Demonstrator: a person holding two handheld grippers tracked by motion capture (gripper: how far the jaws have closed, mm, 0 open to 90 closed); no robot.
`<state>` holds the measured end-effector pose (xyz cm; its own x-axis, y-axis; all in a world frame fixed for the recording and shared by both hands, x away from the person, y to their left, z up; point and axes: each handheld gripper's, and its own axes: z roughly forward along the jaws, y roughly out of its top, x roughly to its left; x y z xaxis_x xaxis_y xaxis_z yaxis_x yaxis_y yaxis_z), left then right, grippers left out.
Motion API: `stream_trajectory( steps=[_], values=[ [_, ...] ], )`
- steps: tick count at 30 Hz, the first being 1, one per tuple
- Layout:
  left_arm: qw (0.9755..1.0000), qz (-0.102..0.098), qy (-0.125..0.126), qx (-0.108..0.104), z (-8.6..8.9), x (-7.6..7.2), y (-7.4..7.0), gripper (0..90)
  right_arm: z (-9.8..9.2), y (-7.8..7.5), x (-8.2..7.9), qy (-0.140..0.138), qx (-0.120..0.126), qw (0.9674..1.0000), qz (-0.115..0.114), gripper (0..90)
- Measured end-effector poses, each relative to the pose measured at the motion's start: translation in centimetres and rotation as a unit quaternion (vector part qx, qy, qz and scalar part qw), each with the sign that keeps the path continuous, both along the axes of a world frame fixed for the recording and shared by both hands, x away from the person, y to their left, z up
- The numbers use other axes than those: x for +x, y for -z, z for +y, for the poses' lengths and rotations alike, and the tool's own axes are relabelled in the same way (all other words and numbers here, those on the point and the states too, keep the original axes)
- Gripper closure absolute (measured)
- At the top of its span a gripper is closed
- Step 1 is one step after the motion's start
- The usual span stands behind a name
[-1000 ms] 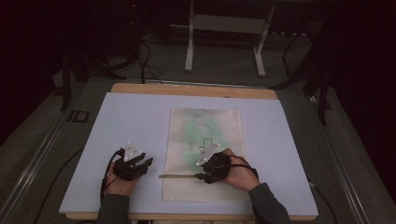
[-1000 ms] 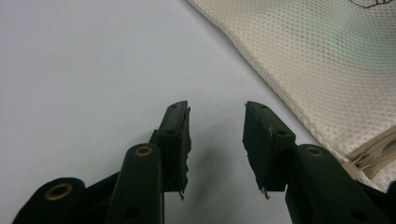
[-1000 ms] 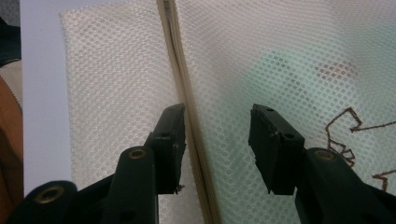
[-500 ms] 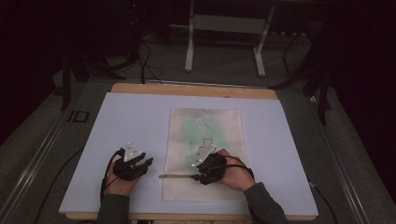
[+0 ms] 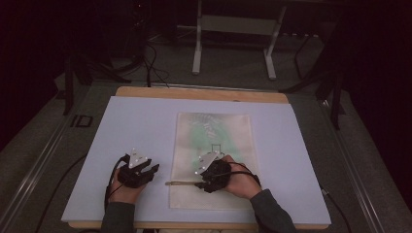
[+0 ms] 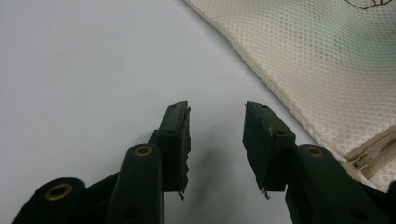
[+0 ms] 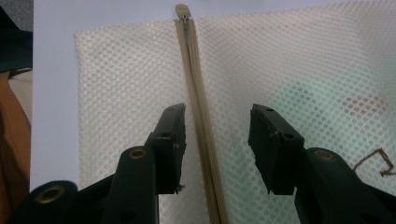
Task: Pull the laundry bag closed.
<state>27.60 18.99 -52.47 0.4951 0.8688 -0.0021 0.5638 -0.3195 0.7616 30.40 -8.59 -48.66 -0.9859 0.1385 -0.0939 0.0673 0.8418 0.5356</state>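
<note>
A: Cream mesh zip bag (image 5: 214, 160), flat rectangle, lies on the pale blue-white table sheet (image 5: 136, 121), middle of the table, a bit toward the person's right. Pale green contents show through the mesh, plus a dark line drawing.

B: Zipper?

A: The beige zipper (image 7: 196, 107) runs across the bag's near end. In the right gripper view it runs straight up between the jaws, the end tab (image 7: 182, 9) just past the bag's edge on the sheet.

B: Right gripper?

A: The right gripper (image 5: 210, 175) hangs over the bag's near end, on the zipper line. The jaws stand wide apart, one each side of the zipper; the pads aren't pressing on it. Holding nothing.

B: Touching the mesh?

A: Can't tell. Close above it at least.

B: Left gripper?

A: The left gripper (image 5: 138, 172) sits over bare sheet, just beside the bag's left edge. In the left gripper view the jaws stand apart with nothing between, and the bag's corner and a bit of zipper end (image 6: 373, 158) lie off to one side, not touching.

B: Hands?

A: The left hand (image 5: 124, 191) and right hand (image 5: 243, 182) each grip their tool from the near edge, dark sleeves.
</note>
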Motion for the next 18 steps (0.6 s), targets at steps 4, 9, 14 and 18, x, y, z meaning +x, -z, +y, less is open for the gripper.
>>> stream_trajectory(
  steps=[4, 9, 14, 18],
  values=[
    [1.0, 0.0, 0.0, 0.0, 0.0, 0.0, 0.0, 60.3, 0.3, 0.0, -0.1, -0.003, 0.003, 1.0, 0.0, 56.6],
    [1.0, -0.001, 0.001, 0.001, 0.0, 0.0, 0.0, 60.2, 0.7, 0.2, -0.2, -0.006, 0.004, 1.0, 0.0, 56.1],
    [1.0, 0.0, 0.0, 0.001, 0.0, 0.0, 0.0, 60.0, 1.4, 0.2, -0.2, -0.013, 0.008, 0.9999, 0.0, 56.3],
    [1.0, 0.0, 0.001, 0.001, -0.1, 0.0, 0.0, 59.9, 1.8, 0.2, -0.3, -0.016, 0.008, 0.9998, 0.001, 56.4]
  ],
)
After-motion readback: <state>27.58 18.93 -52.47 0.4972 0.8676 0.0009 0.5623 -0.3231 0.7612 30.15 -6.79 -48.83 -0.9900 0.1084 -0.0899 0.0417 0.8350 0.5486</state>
